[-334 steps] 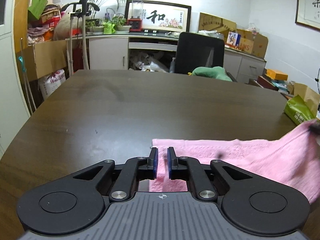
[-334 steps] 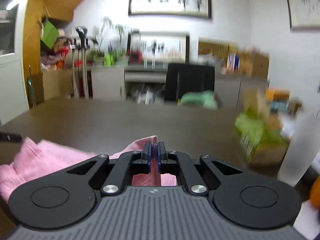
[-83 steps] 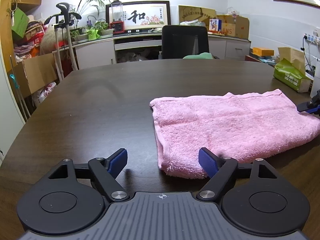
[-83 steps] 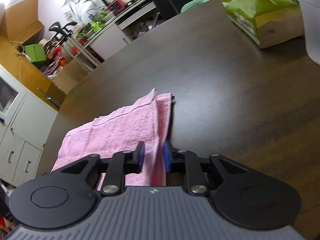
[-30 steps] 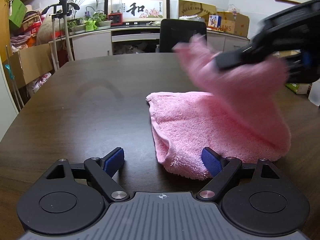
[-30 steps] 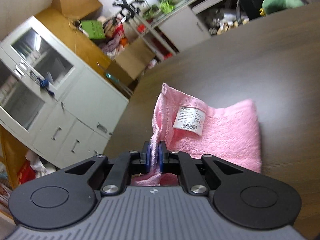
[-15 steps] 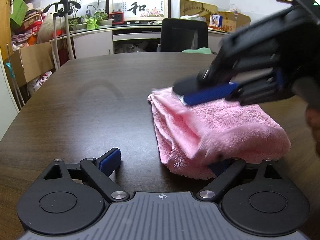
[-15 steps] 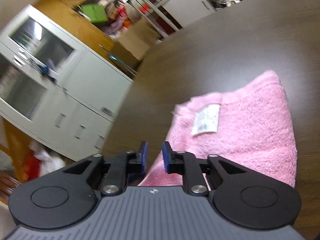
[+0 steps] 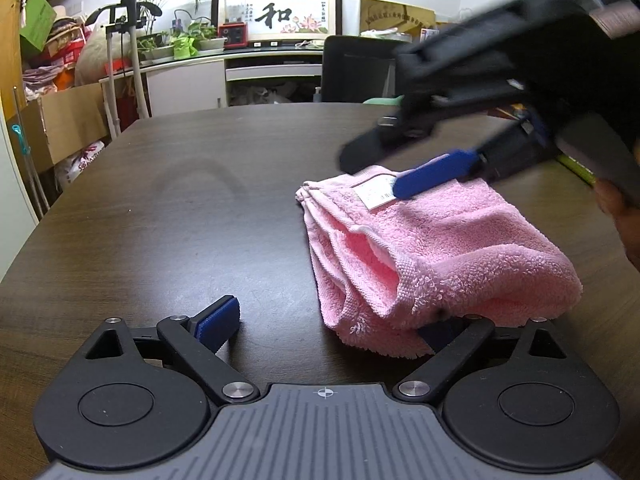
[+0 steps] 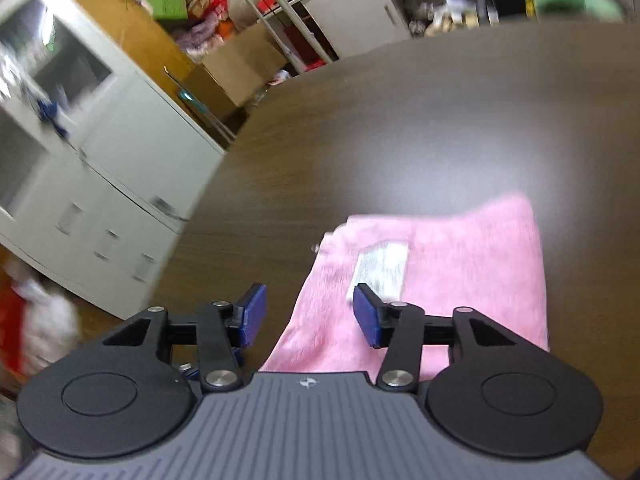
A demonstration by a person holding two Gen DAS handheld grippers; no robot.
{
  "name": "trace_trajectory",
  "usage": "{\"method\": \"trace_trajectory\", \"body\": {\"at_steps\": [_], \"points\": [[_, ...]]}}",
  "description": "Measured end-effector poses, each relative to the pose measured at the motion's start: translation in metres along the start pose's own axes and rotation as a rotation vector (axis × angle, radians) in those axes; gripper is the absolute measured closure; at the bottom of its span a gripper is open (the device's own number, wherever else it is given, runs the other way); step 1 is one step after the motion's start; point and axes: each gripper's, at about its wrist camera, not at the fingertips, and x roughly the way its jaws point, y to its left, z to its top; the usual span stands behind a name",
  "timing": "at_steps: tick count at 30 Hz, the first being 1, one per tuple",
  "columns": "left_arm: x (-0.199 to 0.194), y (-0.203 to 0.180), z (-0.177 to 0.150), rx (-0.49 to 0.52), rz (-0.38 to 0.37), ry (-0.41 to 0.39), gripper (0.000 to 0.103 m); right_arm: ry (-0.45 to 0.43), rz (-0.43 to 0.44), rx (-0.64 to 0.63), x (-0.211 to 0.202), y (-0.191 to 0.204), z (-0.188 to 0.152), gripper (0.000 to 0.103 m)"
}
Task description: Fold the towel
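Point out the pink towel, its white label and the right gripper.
pink towel (image 9: pixel 460 248), left wrist view, top folded layer.
white label (image 9: pixel 374 194), left wrist view, its middle.
right gripper (image 10: pixel 306 316), right wrist view, gap between opening jaws, nothing gripped.

The pink towel (image 9: pixel 432 248) hides the left claw's (image 9: pixel 332 320) right pad; cabinets (image 10: pixel 80 160) blur

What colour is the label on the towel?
White with dark print, on the pink towel; the label shows best in the left wrist view.

framed wall pic (image 9: pixel 280 14): char "和" | towel (image 9: pixel 460 240) tag (image 9: pixel 374 195): print unreadable
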Motion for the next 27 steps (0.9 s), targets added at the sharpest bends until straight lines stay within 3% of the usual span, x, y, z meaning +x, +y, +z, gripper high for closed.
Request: {"method": "trace_trajectory", "body": {"at_steps": [2,9,11,13,16,18,23,27], "points": [[-0.001,0.001,-0.001,-0.001,-0.001,0.000,0.008,0.038,-0.073,-0.062,0.008,0.014,0.008,0.050],[-0.002,0.004,-0.001,-0.001,-0.002,0.000,0.008,0.163,-0.186,-0.114,0.043,0.030,0.021,0.053],[-0.002,0.005,-0.001,-0.002,-0.003,0.000,0.008,0.168,-0.202,-0.127,0.047,0.032,0.020,0.058],[-0.001,0.005,0.000,-0.002,-0.002,0.000,0.008,0.149,-0.218,-0.141,0.047,0.035,0.016,0.072],[-0.001,0.006,0.000,-0.001,0.000,0.001,0.007,0.128,-0.211,-0.127,0.043,0.029,0.015,0.090],[-0.001,0.006,0.000,-0.001,0.000,0.001,0.007,0.113,-0.213,-0.109,0.043,0.024,0.015,0.094],[0.001,0.008,0.003,-0.003,0.002,0.002,0.006,0.059,-0.131,-0.018,0.034,0.005,0.013,0.095],[0.001,0.008,0.003,-0.001,0.005,0.004,0.005,0.092,-0.053,0.061,0.037,-0.005,0.014,0.090]]}}
